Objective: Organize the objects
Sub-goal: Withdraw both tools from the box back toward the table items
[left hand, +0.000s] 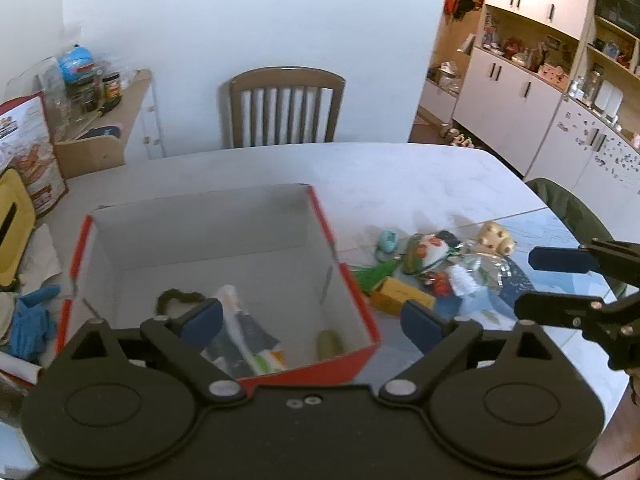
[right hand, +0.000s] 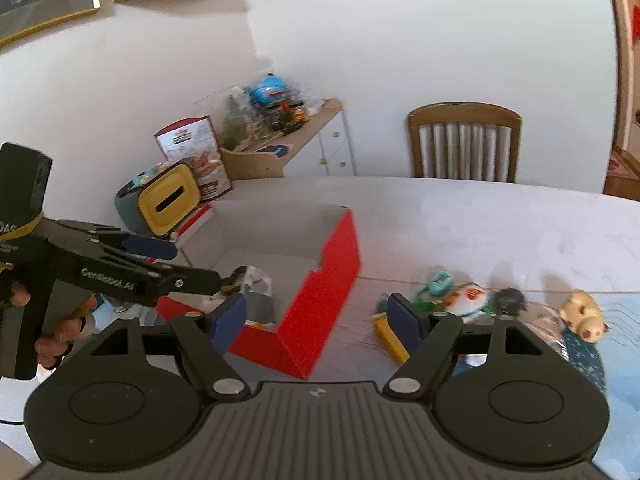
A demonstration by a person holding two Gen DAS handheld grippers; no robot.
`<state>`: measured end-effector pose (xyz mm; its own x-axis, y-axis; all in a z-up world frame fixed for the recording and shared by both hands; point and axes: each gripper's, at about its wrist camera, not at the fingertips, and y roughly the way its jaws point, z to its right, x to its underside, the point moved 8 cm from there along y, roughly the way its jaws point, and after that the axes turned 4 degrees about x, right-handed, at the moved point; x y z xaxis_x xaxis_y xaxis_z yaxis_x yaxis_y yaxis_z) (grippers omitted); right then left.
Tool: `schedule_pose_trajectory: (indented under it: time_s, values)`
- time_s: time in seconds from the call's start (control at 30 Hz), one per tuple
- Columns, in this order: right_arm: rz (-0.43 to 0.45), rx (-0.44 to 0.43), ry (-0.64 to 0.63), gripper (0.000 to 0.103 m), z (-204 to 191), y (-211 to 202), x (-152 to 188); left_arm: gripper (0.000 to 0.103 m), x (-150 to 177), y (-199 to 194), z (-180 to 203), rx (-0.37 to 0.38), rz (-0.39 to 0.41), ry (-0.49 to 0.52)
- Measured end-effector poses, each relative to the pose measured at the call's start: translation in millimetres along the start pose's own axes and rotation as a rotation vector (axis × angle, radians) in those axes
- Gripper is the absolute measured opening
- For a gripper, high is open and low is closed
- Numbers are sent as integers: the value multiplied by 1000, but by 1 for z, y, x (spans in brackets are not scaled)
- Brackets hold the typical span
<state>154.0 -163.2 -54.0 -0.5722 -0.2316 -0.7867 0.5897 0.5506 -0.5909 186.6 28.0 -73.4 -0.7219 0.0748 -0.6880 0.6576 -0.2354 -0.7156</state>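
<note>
While both claws gape, the squared red cardboard box (left hand: 352,284) sits matte.

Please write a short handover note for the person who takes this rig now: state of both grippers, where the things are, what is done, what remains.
Left gripper: open, empty, above the near part of the red box.
Right gripper: open, empty, between the box and the loose pile.
Done: a few items already lie in the box, among them a dark wavy loop and a flat packet.
Left: on the table, right of the box, a yellow block, a teal toy, a white and green toy, a clear bag and a beige plush.
</note>
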Motion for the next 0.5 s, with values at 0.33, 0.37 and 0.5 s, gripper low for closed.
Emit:
schedule_pose_trajectory:
  time_s: [0.33,0.37,0.5]
  values:
    - [22,60,54,86,54,-22,16,102,3,15,50,28,23,51]
    - [20,67,62,86,61,-24,18,102,4,17,54,28,21,54]
    - [12,102,70,86,84,-27,30,102,7,28,72,27,24,66]
